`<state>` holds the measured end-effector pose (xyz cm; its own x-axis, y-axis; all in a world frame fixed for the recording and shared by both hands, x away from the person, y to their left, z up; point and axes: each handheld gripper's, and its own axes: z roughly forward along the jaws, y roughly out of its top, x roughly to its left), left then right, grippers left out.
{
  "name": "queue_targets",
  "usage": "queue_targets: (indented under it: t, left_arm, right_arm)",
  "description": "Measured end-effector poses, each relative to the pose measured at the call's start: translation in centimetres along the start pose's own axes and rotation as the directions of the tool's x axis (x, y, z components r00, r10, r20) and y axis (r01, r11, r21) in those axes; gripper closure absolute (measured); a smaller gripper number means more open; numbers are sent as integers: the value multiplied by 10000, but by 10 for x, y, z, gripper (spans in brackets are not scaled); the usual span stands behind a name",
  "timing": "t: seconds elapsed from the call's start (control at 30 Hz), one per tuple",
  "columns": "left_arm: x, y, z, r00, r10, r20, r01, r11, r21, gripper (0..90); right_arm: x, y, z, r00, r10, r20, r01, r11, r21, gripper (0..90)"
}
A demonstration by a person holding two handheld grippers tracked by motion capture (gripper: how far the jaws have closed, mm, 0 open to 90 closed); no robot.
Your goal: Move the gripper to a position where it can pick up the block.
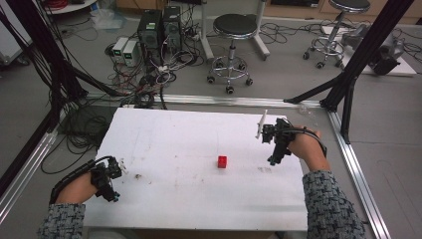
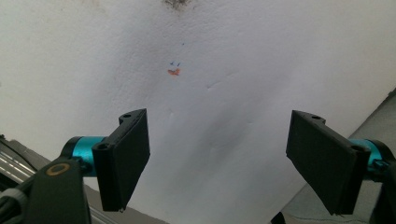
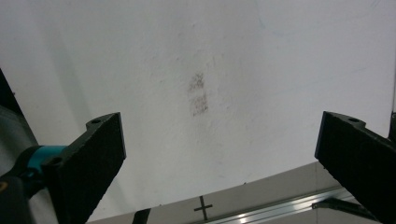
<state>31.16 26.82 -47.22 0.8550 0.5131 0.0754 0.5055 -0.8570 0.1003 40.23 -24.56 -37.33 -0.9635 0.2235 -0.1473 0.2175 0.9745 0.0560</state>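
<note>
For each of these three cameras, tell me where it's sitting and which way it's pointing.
High view: above the person's side, looking forward and down on the white table with a red cube; forearms, left gripper, right gripper.
Left gripper view: rides the left gripper, facing down at the table; jaws wide apart.
Right gripper view: rides the right gripper, facing the table near its edge; jaws wide apart.
Shared: all see the white tabletop.

The table (image 1: 199, 144) is white, marked with faint brownish-grey smudges and a small orange and blue mark (image 2: 174, 70). A bright red cube (image 1: 222, 162) sits on it. Both grippers have black jaws on turquoise fittings. The person's sleeves (image 1: 331, 206) are a speckled grey-and-black weave. The stools (image 1: 234, 25) have black seats on chrome legs; the floor (image 1: 278, 74) is grey.
</note>
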Motion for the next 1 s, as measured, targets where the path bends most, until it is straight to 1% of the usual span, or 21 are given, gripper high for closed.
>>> queue_targets:
  t: [0.03,0.07,0.1,0.13,0.17,0.2,0.27,0.3,0.33,0.4,0.47,0.5,0.53,0.63,0.67,0.73,0.8,0.83,0.87,0.93,1.0]
  left_arm:
    - [0,0,0,10000,5,19,-5,10000,-8,218]
    - [0,0,0,10000,5,38,-4,10000,-18,218]
    - [-1,0,0,10000,-17,54,18,10000,-67,218]
    - [0,0,0,10000,54,59,-54,10000,-18,218]
    - [0,0,0,10000,42,66,-42,10000,-20,218]
    - [0,0,-1,10000,2,22,-2,10000,-44,218]
    - [1,-1,-1,10000,31,61,-31,10000,-14,218]
    - [1,-2,-1,10000,-3,45,3,10000,-39,218]
    - [1,-2,-1,10000,-2,30,2,10000,-42,218]
    - [1,-2,-1,10000,-6,63,6,10000,-44,218]
    - [1,-2,-1,10000,-13,63,14,10000,-62,218]
    - [1,-2,-1,10000,-16,63,16,10000,-70,218]
    - [1,-2,0,10000,-6,81,6,10000,-66,218]
    - [1,-1,0,9999,-3,108,3,10000,-39,218]
    - [0,-1,0,9999,-14,113,15,10000,-57,218]
    - [0,-1,0,10000,10,85,-9,10000,-80,218]
    - [0,-2,-1,9999,1,107,0,10000,-75,218]
    - [0,-2,-1,9999,-17,117,18,10000,-72,218]
    - [0,-2,-1,9999,-20,115,20,10000,-69,218]
    - [0,-2,-1,9999,6,113,-5,10000,-83,218]
    - [0,-2,-2,10000,-30,82,31,9999,-122,218]
  right_arm:
    - [-1,6,-1,10000,7,-2,-7,10000,14,10]
    - [-3,10,-1,9999,-146,-20,146,9999,-25,10]
    - [-4,15,-1,9999,-146,-34,146,9999,-51,10]
    - [-5,19,0,9999,-164,-22,164,9998,-71,10]
    - [-6,23,1,9996,-294,-30,294,9995,-110,10]
    - [-7,26,2,9995,-321,-25,321,9994,-88,10]
    - [-9,38,10,9988,-480,-92,480,9988,-28,10]
    - [-9,38,10,9988,-480,-92,480,9988,-28,10]
    - [-11,41,13,9981,-596,-159,596,9982,-26,10]
    - [-12,47,18,9981,-597,-162,599,9981,114,10]
    - [-13,54,25,9975,-687,-151,689,9975,142,10]
    - [-14,57,27,9974,-687,-196,690,9975,125,10]
    - [-14,63,32,9977,-609,-283,609,9981,-6,10]
    - [-14,68,37,9978,-588,-295,587,9983,-73,10]
    - [-14,73,43,9969,-735,-283,731,9972,-133,10]
    - [-13,75,45,9973,-651,-336,646,9978,-162,10]
    - [-11,83,56,9955,-787,-524,775,9967,-249,10]
    - [-11,83,56,9955,-787,-524,775,9967,-249,10]
    - [-11,88,64,9938,-889,-672,869,9957,-319,10]
    - [-10,90,67,9933,-889,-740,869,9958,-304,10]
    - [-10,95,76,9924,-948,-791,925,9952,-321,10]
